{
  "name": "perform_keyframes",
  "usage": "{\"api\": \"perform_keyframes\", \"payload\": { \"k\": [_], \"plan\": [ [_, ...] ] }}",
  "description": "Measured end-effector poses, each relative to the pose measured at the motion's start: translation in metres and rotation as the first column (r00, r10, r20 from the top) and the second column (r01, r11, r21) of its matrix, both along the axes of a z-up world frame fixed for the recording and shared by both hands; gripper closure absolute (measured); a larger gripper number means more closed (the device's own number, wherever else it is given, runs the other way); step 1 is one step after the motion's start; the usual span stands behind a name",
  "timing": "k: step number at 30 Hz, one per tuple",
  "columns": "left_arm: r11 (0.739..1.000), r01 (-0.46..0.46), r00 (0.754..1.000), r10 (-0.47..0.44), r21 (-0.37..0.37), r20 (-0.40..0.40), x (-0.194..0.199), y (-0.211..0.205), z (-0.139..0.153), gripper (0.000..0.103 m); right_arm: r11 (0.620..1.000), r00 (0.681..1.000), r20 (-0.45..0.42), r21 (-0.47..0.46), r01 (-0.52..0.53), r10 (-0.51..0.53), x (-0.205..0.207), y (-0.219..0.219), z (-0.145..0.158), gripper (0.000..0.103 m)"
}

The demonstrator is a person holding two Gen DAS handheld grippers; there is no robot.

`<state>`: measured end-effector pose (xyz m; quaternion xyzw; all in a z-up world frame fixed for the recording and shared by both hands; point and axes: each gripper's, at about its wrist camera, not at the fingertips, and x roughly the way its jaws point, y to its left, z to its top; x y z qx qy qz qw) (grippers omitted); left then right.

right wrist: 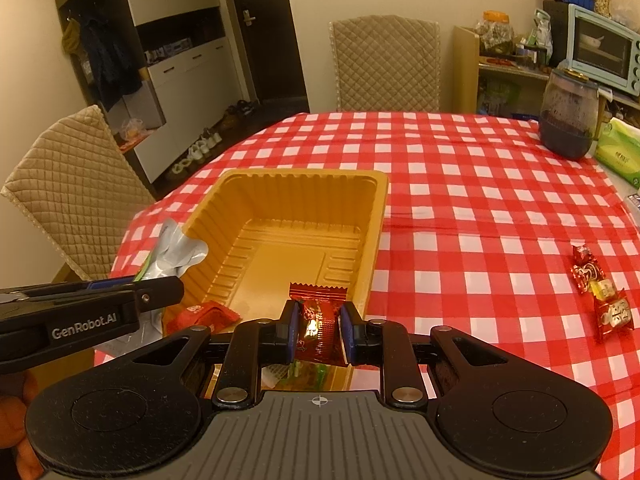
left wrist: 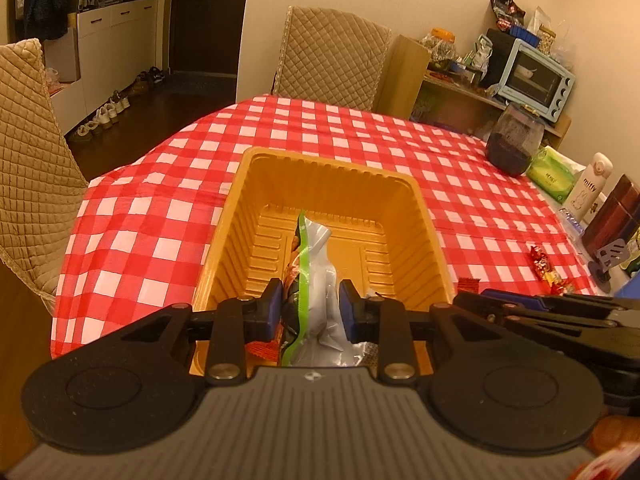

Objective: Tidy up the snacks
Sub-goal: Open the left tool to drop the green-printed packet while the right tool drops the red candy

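Over the near end of the yellow tray [right wrist: 296, 240], the left gripper [left wrist: 308, 304] squeezes a silver snack bag [left wrist: 320, 276] and the right gripper [right wrist: 319, 330] pinches a red candy [right wrist: 318, 320], which could bounce out if dropped too early.

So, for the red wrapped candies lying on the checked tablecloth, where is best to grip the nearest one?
Probably across the middle of the nearest red wrapped candy, coming from above: it lies flat on the checked tablecloth, and its crimped ends look thin and floppy.
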<state>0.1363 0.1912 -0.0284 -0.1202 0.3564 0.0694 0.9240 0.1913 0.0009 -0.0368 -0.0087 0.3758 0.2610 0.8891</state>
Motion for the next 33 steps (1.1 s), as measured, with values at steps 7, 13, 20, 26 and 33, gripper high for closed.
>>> {"api": "perform_keyframes", "payload": {
  "k": [7, 13, 20, 26, 33],
  "plan": [
    [1.000, -0.016, 1.000, 0.016, 0.002, -0.009, 0.001, 0.007, -0.002, 0.073, 1.000, 1.000, -0.012, 0.005, 0.005, -0.005, 0.004, 0.001, -0.003, 0.080],
    [0.999, -0.038, 0.999, 0.038, 0.000, -0.008, -0.012, 0.012, 0.001, 0.070, 1.000, 1.000, -0.016, 0.016, -0.006, 0.006, 0.003, 0.004, -0.003, 0.080],
    [0.999, -0.039, 0.999, 0.039, -0.005, -0.011, -0.017, 0.012, 0.004, 0.069, 0.999, 0.999, -0.016, 0.030, -0.029, 0.030, 0.001, 0.012, 0.000, 0.080],
    [0.999, -0.050, 0.999, 0.050, -0.007, -0.010, -0.020, 0.018, 0.006, 0.064, 0.998, 0.999, -0.015, 0.036, -0.047, 0.048, 0.004, 0.021, 0.001, 0.080],
    [0.998, -0.063, 0.998, 0.063, -0.006, -0.010, -0.023, 0.023, 0.005, 0.061, 0.992, 0.997, -0.047, 0.116, -0.051, 0.057, 0.013, 0.024, 0.001, 0.070]
  ]
}}
